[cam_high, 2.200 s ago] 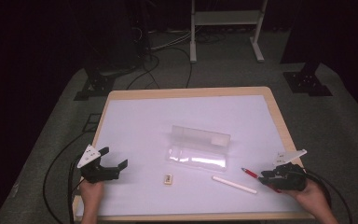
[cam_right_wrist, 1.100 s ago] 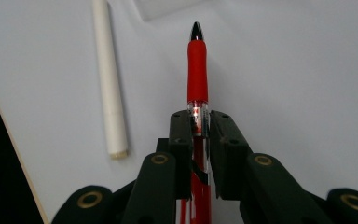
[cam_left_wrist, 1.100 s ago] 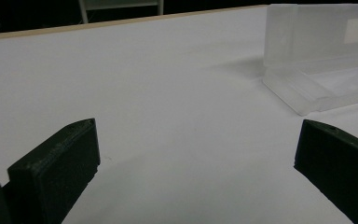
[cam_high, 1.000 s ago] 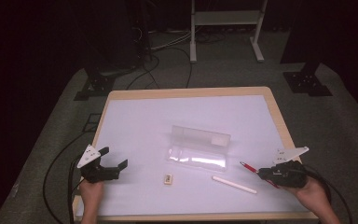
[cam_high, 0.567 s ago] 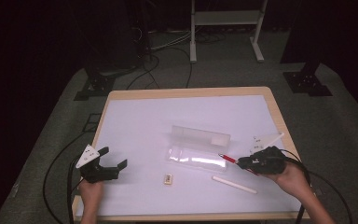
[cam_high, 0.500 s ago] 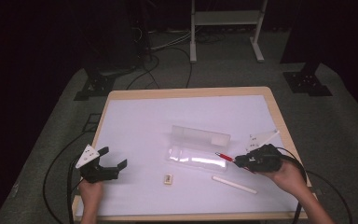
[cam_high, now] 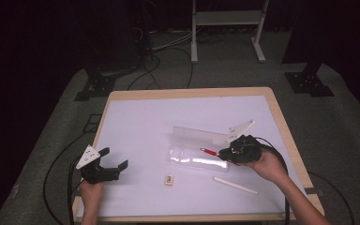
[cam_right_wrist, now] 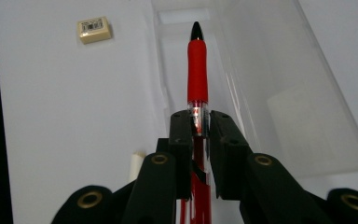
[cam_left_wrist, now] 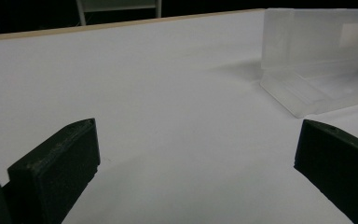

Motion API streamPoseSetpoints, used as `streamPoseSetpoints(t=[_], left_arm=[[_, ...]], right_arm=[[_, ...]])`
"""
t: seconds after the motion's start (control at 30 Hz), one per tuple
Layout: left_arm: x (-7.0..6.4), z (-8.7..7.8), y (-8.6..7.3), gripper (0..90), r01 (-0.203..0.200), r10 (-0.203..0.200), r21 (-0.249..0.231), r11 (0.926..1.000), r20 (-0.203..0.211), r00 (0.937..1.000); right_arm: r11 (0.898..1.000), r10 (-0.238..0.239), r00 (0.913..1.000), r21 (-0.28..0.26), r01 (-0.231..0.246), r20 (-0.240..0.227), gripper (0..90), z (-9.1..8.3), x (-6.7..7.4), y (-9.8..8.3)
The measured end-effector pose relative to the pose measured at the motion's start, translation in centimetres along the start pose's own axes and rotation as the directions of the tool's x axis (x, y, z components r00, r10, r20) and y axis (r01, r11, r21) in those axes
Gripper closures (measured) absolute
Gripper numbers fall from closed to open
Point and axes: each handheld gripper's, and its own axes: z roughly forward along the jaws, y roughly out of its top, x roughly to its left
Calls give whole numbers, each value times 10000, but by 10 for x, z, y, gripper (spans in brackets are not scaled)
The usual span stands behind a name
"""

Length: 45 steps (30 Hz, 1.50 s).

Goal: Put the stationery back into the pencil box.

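Observation:
My right gripper (cam_right_wrist: 198, 122) is shut on a red pen (cam_right_wrist: 197, 74) with a black tip, gripping its clear barrel. In the high view the right gripper (cam_high: 226, 153) holds the red pen (cam_high: 209, 151) over the right end of a clear plastic case (cam_high: 198, 147) that lies open mid-table. The clear plastic case (cam_right_wrist: 261, 93) spreads under the pen's tip. My left gripper (cam_high: 114, 159) rests at the table's front left, open, with bare table between its fingers (cam_left_wrist: 56, 163). From there the clear plastic case (cam_left_wrist: 314, 60) stands at the upper right.
A small cream eraser (cam_high: 168, 180) lies in front of the case, also the eraser (cam_right_wrist: 92, 28) at upper left. A white stick (cam_high: 236, 185) lies near the front right. The white table top (cam_high: 145, 122) has a wooden rim. Cables and stand legs surround the table.
My right gripper has carried the red pen leftward and away from the front right edge, up over the clear case. The left gripper has stayed where it was.

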Motion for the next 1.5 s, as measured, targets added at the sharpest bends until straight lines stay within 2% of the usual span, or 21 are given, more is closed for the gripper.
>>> streamPoseSetpoints(t=[0.37, 0.67, 0.9, 1.07, 1.5], left_arm=[[0, 0, 0, 0, 33, -33, -18, 10000, 23, 10000], [0, 0, 0, 0, 26, -26, -29, 10000, 33, 10000], [0, 0, 0, 0, 29, -29, -34, 10000, 29, 10000], [1, -1, 0, 0, 44, -44, -13, 10000, 40, 10000], [1, -1, 0, 0, 22, -22, -30, 10000, 43, 10000]], right_arm=[[9996, -16, 10000, 299, 18, -81, 789, 25, -9, 16], [9963, -325, 9993, 795, 338, -175, 789, 45, -13, 26], [9941, -218, 9994, 1054, 247, -280, 789, 58, -17, 27], [9889, -80, 9992, 1478, 138, -401, 789, 71, -19, 27], [9834, 37, 9989, 1815, 48, -468, 788, 85, -24, 23]])
